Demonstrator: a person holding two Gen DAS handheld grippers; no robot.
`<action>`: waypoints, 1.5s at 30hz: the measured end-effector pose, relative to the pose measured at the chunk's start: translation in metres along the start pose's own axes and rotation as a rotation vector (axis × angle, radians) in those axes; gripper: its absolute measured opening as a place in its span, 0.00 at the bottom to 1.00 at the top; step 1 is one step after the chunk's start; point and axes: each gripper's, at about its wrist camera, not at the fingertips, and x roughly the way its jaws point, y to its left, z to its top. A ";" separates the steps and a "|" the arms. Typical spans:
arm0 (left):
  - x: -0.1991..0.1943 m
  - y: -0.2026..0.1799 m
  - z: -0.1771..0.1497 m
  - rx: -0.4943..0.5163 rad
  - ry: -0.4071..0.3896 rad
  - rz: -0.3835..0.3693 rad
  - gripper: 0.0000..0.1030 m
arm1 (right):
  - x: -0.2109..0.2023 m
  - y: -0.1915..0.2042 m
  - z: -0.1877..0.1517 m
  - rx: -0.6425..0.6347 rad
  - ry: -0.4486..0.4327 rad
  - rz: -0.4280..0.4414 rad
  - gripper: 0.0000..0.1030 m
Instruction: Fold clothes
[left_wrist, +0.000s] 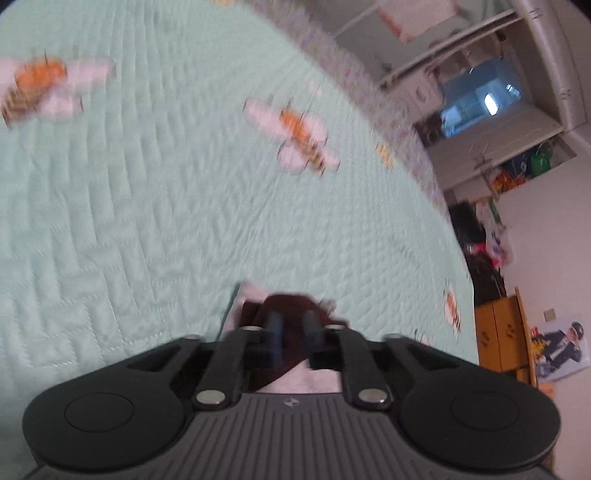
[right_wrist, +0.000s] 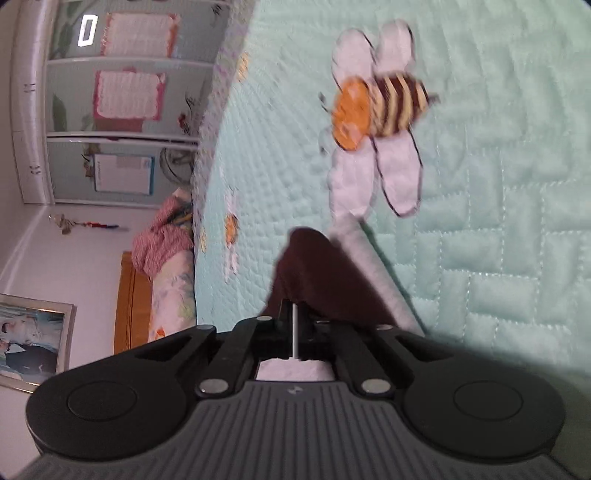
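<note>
A garment with dark maroon trim and pale pink-white cloth is held by both grippers above a mint quilted bedspread (left_wrist: 147, 192). In the left wrist view my left gripper (left_wrist: 291, 319) is shut on the garment's maroon edge (left_wrist: 291, 301), with pale cloth (left_wrist: 303, 384) below the fingers. In the right wrist view my right gripper (right_wrist: 295, 314) is shut on the garment (right_wrist: 317, 266); the maroon band and a pale edge (right_wrist: 373, 266) stretch forward from it. Most of the garment is hidden under the grippers.
The bedspread (right_wrist: 498, 221) has appliqué bees (left_wrist: 299, 136) (right_wrist: 380, 107). The bed edge runs along a wardrobe (right_wrist: 122, 110), a wooden cabinet (left_wrist: 502, 328), a framed picture (right_wrist: 33, 343) and a pink bundle (right_wrist: 162, 236) on the headboard side.
</note>
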 end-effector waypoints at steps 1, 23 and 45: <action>-0.010 -0.006 -0.001 0.010 -0.032 -0.012 0.42 | -0.009 0.006 -0.002 -0.020 -0.012 0.008 0.21; -0.005 -0.060 -0.069 0.225 0.167 -0.122 0.58 | -0.065 0.012 -0.063 -0.153 0.098 0.017 0.18; -0.055 -0.027 -0.119 0.365 0.144 0.081 0.67 | -0.127 -0.021 -0.112 -0.173 0.142 -0.116 0.09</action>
